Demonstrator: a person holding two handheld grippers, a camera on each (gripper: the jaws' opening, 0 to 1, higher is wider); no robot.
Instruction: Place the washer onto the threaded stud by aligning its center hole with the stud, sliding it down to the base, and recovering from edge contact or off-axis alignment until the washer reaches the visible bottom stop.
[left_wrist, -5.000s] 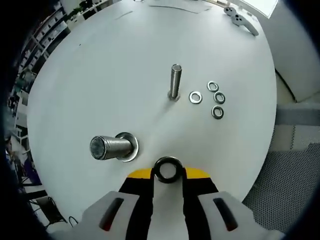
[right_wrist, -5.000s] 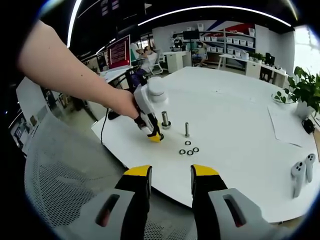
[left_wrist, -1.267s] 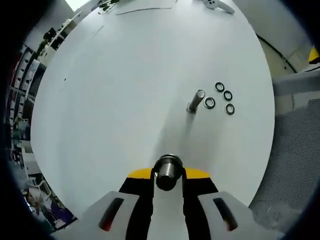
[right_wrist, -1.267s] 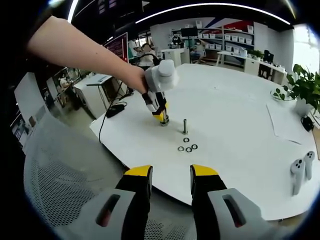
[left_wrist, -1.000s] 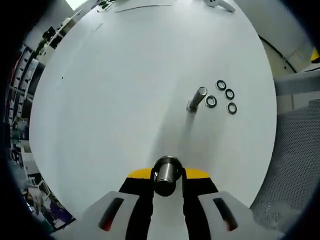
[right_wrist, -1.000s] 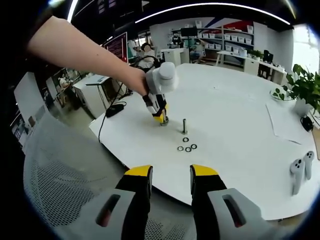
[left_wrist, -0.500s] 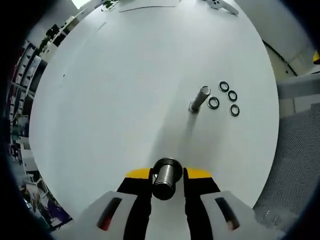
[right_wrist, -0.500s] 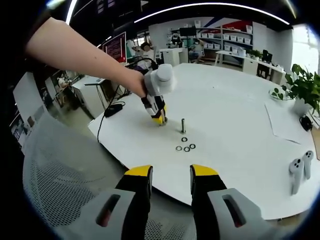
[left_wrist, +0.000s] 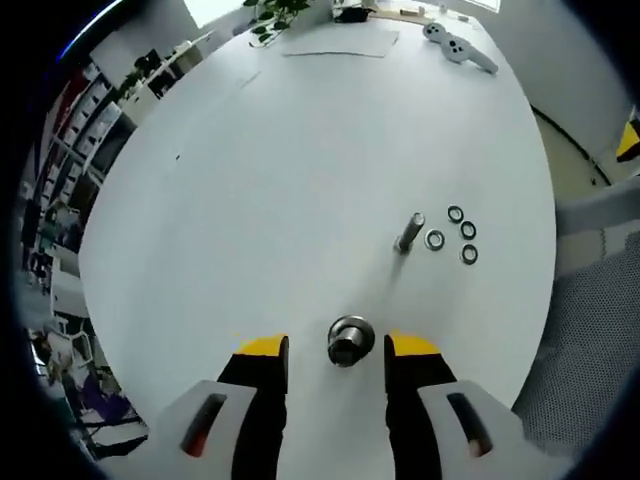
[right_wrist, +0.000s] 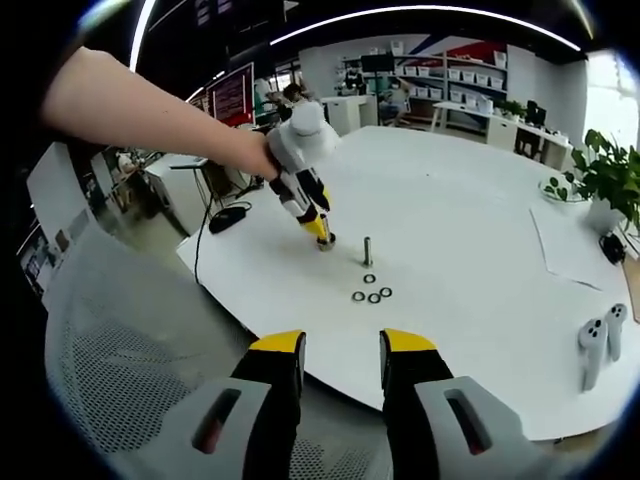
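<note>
Looking down the left gripper (left_wrist: 336, 352), we find its jaws spread apart, one on each side of the large threaded stud (left_wrist: 350, 339) and touching nothing. That stud stands upright on the white table (left_wrist: 260, 170). A metal ring sits around its foot; we take this for the washer (left_wrist: 349, 354) seated at the bottom stop, though the steep angle makes it hard to be sure.

Further off stand a thinner stud (left_wrist: 409, 232) and three spare washers (left_wrist: 461, 232) lying flat beside it.

In the right gripper view, the right gripper (right_wrist: 341, 356) hangs off the table edge, jaws parted and empty, well apart from the work.

Our judgement: the step in hand is release and check. To do it well, we would lift the open jaws straight up along the stud's axis, keeping both pads off the thread so nothing tilts, then confirm the washer lies level against the base before reaching for another.
</note>
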